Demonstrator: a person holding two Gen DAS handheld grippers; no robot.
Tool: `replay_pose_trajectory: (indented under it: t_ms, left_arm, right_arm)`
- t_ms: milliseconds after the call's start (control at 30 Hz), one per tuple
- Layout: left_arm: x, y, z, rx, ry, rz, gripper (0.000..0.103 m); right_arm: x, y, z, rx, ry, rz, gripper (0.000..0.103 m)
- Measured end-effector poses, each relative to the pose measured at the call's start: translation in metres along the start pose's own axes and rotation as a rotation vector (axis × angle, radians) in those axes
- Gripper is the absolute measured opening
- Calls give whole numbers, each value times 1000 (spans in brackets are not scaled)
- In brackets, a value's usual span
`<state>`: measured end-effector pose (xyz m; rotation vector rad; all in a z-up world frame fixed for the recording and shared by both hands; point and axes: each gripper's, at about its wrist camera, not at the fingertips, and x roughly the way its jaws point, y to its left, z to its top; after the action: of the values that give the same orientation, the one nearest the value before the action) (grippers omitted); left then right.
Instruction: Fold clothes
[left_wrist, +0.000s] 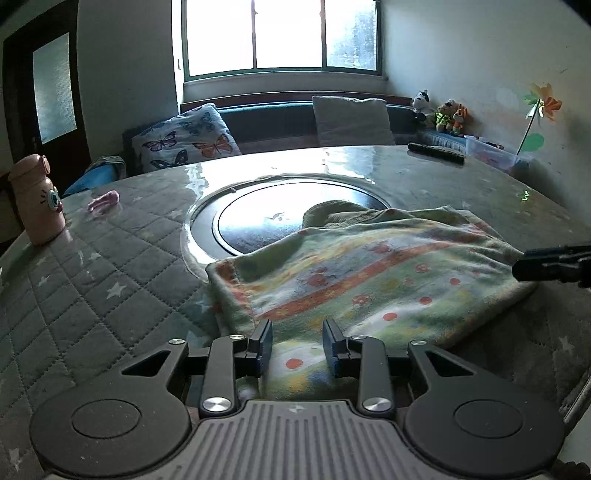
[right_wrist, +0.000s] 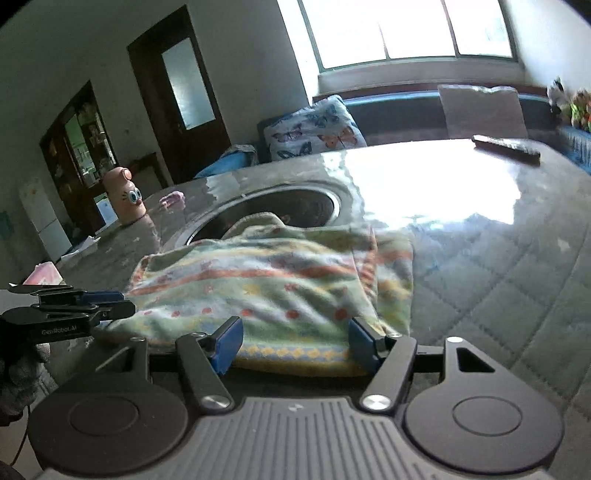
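Note:
A small garment with green, orange and white patterned stripes lies folded on the quilted table cover. It also shows in the right wrist view. My left gripper is open, its fingers either side of the garment's near edge. My right gripper is open wide at the garment's near edge. The right gripper's tip also shows at the right of the left wrist view. The left gripper shows at the left of the right wrist view.
A dark round inset sits in the table's middle, partly under the garment. A pink bottle and a small pink object stand at the left. A dark remote lies at the far side. Cushions line the bench behind.

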<state>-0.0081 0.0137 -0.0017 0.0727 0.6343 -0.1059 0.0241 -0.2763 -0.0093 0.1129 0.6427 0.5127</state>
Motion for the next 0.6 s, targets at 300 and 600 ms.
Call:
replay_pose_trajectory:
  t_ms: [300, 600]
  left_arm:
    - [5, 12, 1, -36, 19, 27, 33]
    - [17, 22, 12, -41, 26, 42, 33]
  right_arm:
    - [31, -10, 8, 64, 30, 20, 63]
    - [39, -9, 22, 49, 14, 18, 63]
